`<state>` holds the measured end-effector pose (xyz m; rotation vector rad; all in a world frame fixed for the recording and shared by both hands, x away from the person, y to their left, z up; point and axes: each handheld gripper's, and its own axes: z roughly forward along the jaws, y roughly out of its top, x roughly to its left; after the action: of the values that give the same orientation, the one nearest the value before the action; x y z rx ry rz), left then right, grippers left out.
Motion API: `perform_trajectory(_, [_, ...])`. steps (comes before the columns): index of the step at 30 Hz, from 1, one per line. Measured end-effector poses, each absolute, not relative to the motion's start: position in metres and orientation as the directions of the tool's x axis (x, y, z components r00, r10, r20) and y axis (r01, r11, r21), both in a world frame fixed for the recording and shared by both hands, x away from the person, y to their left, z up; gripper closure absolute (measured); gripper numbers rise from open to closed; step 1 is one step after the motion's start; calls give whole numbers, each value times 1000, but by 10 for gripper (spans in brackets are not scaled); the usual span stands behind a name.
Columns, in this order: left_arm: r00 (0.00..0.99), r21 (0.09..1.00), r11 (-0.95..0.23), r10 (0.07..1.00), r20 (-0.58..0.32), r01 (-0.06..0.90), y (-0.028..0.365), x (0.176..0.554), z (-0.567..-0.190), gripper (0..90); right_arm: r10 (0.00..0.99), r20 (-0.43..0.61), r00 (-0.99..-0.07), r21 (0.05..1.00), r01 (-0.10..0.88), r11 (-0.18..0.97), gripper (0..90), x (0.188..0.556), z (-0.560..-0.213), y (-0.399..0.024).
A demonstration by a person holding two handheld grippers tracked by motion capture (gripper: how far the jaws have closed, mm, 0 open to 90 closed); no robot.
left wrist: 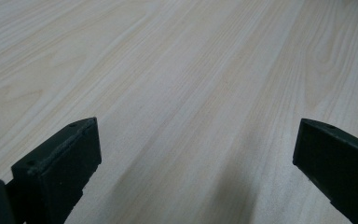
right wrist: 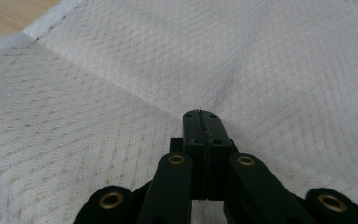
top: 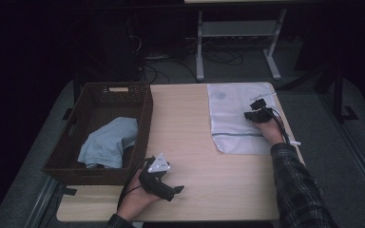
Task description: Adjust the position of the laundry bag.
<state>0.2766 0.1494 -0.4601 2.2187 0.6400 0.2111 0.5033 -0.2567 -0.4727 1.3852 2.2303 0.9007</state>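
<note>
- Right now my right tongs [right wrist: 200, 122] are pinched together on a ridge of the white cloth [top: 235, 116], creases fanning out from the tips.
- That cloth lies flat at the worktop's [top: 190, 142] far right, its long axis running away from me, directly under my right hand.
- My left tongs [top: 171, 189] rest apart and empty on bare wood, beside the brown basket [top: 145, 111] holding a blue cloth [top: 109, 142], well away from the white one.

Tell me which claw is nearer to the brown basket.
Left. The left claw rests on the table just beside the brown basket's near corner; the right claw is across the table on the white cloth.
</note>
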Motion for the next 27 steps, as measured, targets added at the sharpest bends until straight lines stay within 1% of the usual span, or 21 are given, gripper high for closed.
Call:
perform_trajectory(7, [859, 741, -558, 510, -48, 373, 150, 276, -460, 7, 890, 24, -456, 675, 664, 322, 896, 496, -472, -255])
perform_trajectory(9, [859, 740, -559, 509, -49, 373, 150, 276, -460, 7, 883, 14, -469, 667, 662, 341, 896, 493, -471, -255])
perform_trajectory(16, [859, 740, -561, 509, -47, 372, 149, 276, -460, 7, 882, 20, -470, 661, 668, 341, 895, 488, -470, -257])
perform_trajectory(27, [859, 736, -570, 510, -32, 365, 149, 276, -460, 7, 874, -16, -486, 644, 664, 381, 896, 472, -468, -253])
